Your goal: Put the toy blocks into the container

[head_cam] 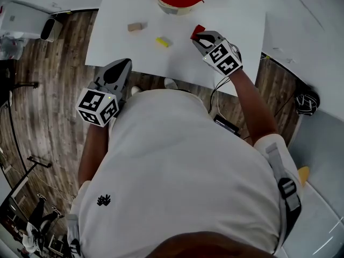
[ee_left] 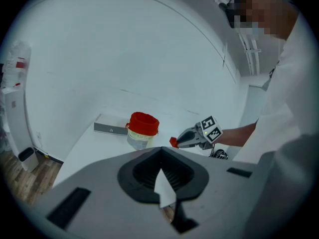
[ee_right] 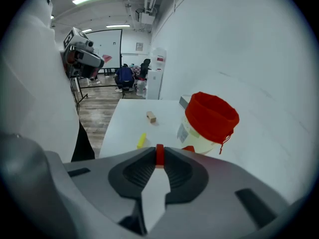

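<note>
A white table (head_cam: 118, 47) stands on wood-plank floor (head_cam: 48, 90), bearing a grey slab (ee_left: 110, 129).

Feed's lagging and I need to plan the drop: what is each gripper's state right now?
Left gripper: jaws together, nothing held.
Right gripper: closed on the red block.

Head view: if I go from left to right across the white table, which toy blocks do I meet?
tan block → yellow block → red block, pinched in the right gripper. The container sits farther back and overlaps the yellow and red ones, so it is left out.
</note>
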The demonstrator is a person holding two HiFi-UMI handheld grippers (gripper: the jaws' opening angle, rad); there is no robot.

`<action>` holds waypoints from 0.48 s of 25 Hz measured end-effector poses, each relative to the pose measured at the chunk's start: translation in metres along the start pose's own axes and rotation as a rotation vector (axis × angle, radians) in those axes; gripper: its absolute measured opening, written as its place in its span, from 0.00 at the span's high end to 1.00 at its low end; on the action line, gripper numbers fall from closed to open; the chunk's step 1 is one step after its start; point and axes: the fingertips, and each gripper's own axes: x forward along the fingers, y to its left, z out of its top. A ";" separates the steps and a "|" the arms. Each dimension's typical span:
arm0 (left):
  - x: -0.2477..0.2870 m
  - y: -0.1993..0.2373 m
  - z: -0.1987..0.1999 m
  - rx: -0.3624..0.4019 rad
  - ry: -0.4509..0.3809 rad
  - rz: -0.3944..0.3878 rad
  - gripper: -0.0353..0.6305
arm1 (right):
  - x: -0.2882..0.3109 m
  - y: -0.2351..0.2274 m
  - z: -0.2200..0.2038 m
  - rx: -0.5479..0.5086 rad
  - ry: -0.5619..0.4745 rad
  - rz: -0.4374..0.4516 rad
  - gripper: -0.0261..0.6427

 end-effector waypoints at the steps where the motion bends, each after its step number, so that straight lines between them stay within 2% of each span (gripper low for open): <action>1: -0.001 0.000 0.001 -0.001 -0.003 -0.005 0.94 | -0.005 -0.004 0.010 -0.008 -0.009 0.001 0.88; 6: -0.007 0.004 0.002 -0.009 -0.017 -0.003 0.94 | -0.020 -0.033 0.056 -0.061 -0.059 -0.005 0.88; 12: -0.019 0.011 -0.002 -0.033 -0.046 0.045 0.94 | -0.018 -0.074 0.097 -0.129 -0.100 -0.024 0.88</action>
